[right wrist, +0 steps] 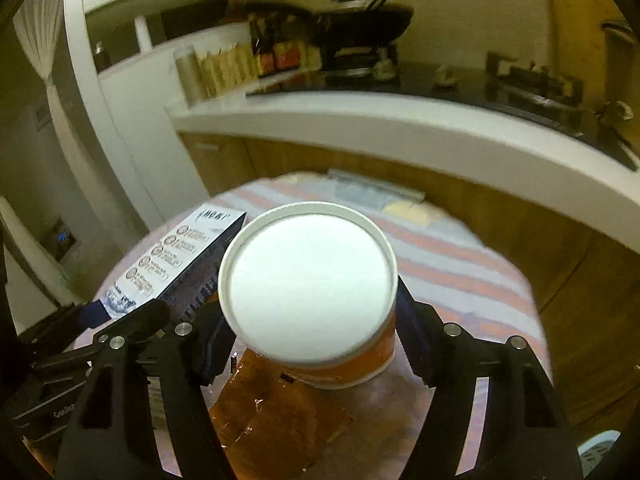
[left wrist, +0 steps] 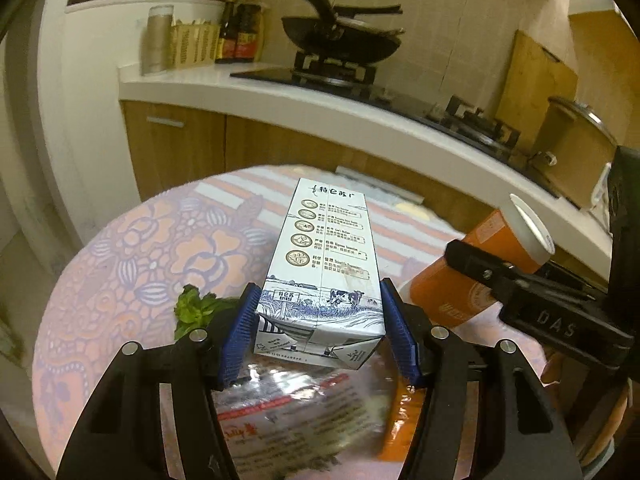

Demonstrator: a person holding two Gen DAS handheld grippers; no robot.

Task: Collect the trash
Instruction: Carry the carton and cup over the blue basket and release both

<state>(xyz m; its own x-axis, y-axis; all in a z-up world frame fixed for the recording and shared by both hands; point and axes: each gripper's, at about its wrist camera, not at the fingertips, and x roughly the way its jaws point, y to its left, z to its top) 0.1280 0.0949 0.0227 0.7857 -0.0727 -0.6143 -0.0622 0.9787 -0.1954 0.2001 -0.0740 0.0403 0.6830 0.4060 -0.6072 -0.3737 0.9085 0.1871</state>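
Note:
My left gripper (left wrist: pixel 320 320) is shut on a white and blue milk carton (left wrist: pixel 324 264), held by its base above the round table (left wrist: pixel 132 248). The carton also shows in the right wrist view (right wrist: pixel 176 260). My right gripper (right wrist: pixel 308 320) is shut on an orange paper cup (right wrist: pixel 308 280) with a white inside, its mouth facing the camera. The cup shows in the left wrist view (left wrist: pixel 484 272), close to the right of the carton. A clear plastic wrapper with red print (left wrist: pixel 296 408) and an orange wrapper (right wrist: pixel 276 412) lie on the table under the grippers.
A green leafy scrap (left wrist: pixel 196 308) lies on the flowered tablecloth left of the carton. A flat pale packet (right wrist: pixel 372 192) lies at the table's far edge. Behind stands a white kitchen counter (left wrist: pixel 320 104) with a wok (left wrist: pixel 340 36), bottles (left wrist: pixel 240 32) and a pot (left wrist: pixel 576 148).

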